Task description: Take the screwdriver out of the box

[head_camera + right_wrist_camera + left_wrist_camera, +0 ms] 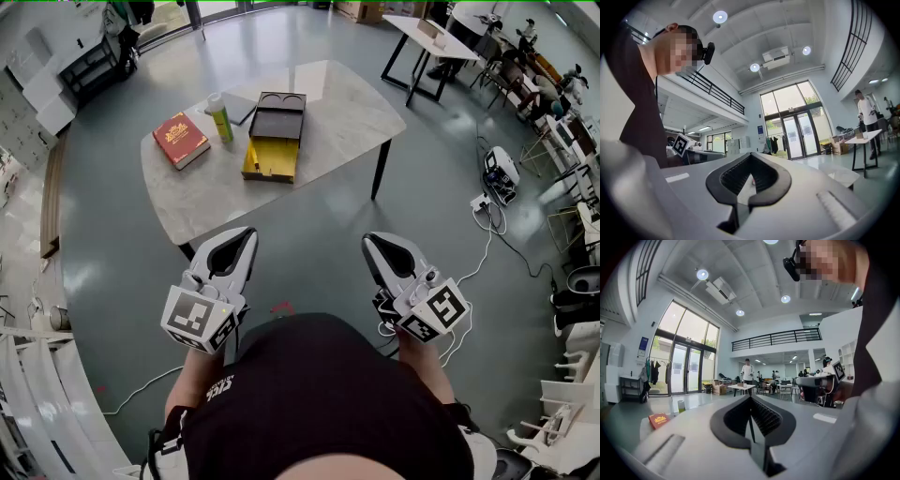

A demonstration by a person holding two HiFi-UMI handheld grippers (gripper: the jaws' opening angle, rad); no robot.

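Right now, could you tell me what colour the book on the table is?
The book is red; head view.

Box open on table; yellow base, dark lid.

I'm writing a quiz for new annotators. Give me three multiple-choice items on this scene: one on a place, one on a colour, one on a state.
1. The bottle stands:
A) between book and box
B) on the floor
C) inside the box

2. The box's lining is:
A) blue
B) yellow
C) white

3. The left claw is:
A) wide open
B) shut on a screwdriver
C) shut, empty

Key: A, the head view shows it between them on the table. B, the open lower half is yellow. C, its jaws meet with nothing between them.
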